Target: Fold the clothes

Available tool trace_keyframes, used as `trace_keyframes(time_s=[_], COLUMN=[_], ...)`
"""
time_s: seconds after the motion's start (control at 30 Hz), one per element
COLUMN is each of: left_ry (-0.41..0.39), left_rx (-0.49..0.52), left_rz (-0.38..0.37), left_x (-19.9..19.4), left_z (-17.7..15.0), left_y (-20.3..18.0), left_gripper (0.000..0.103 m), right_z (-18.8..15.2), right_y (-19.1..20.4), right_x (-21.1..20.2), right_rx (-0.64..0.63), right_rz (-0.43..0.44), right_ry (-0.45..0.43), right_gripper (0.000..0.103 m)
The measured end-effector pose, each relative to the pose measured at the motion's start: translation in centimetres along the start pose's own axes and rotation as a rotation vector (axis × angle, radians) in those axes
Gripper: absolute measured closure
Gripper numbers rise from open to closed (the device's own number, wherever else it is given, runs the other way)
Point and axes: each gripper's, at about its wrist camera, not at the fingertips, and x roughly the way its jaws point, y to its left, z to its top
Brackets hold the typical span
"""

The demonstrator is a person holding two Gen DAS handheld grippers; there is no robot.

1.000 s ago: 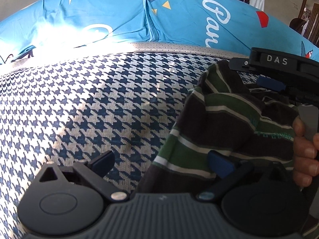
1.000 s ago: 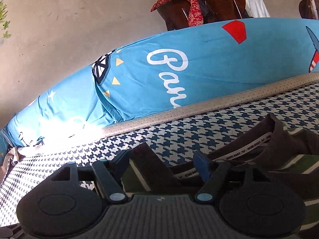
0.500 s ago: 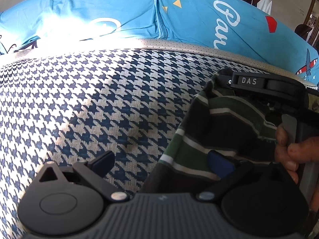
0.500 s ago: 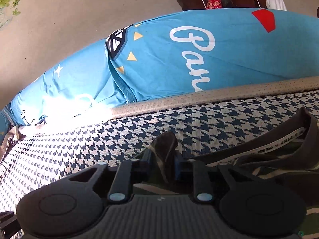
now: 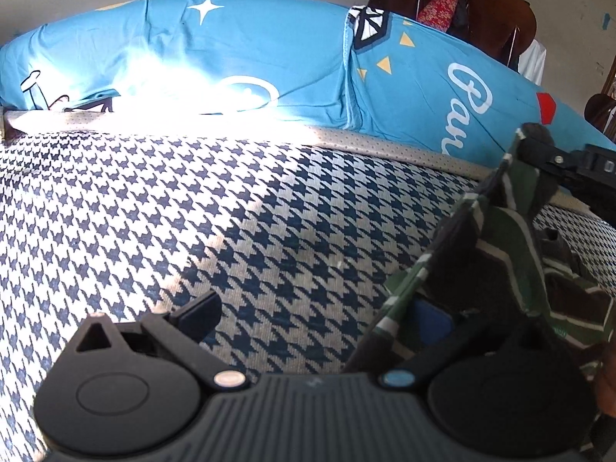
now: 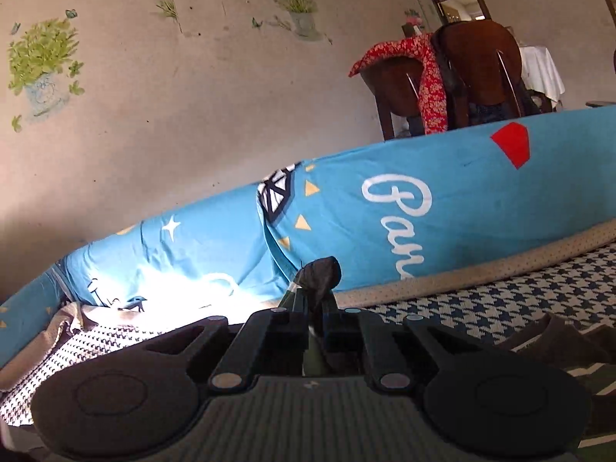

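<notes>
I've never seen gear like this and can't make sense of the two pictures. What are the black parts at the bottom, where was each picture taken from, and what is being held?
No robot here: a person holds a two-finger gripper in each hand, and a camera on each looks forward along its fingers. The black shapes at the bottom are the grippers themselves.

In the left wrist view, the left gripper is open over a houndstooth mattress, with a blue printed quilt behind. A striped shirt drapes over its right finger.

In the right wrist view, the right gripper is shut on a corner of that shirt, lifting it. The left view also shows this gripper pinching the cloth.
</notes>
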Motion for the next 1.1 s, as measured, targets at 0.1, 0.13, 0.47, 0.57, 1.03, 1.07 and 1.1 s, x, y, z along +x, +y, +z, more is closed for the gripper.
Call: trace_keyframes(time_s=[0.1, 0.13, 0.47, 0.57, 1.03, 1.07, 1.1], left_ry=[-0.012, -0.02, -0.044, -0.052, 0.033, 0.041, 0.049], left_rx=[-0.018, -0.02, 0.003, 0.018, 0.116, 0.117, 0.119], left_rz=[-0.003, -0.004, -0.089, -0.123, -0.044, -0.038, -0.03], left_x=[-0.3, -0.5, -2.7, -3.7, -2.1, -1.9, -1.6], left_z=[0.6, 0.6, -0.3, -1.0, -5.2, -5.3, -5.4], left_y=[0.6, 0.6, -1.0, -2.2, -6.0, -6.0, -6.1], left_gripper=[0.0, 0.0, 0.0, 0.0, 0.0, 0.0, 0.0], right_z=[0.5, 0.5, -3.1, -5.3, -9.7, -9.0, -8.4], right_y=[0.6, 0.8, 2.3, 2.6, 2.5, 2.0, 1.7], right_x=[-2.1, -2.8, -7.2, -8.2, -9.7, -9.9, -10.2], right_rx=[-0.029, -0.037, -0.157, -0.208, -0.313, -0.282, -0.258], right_rz=[0.032, 0.04, 0.025, 0.021, 0.063, 0.057, 0.048], right_ry=[-0.027, -0.031, 0.072, 0.141, 0.361, 0.34, 0.319], right_gripper=[0.094, 0.094, 0.094, 0.094, 0.085, 0.084, 0.084])
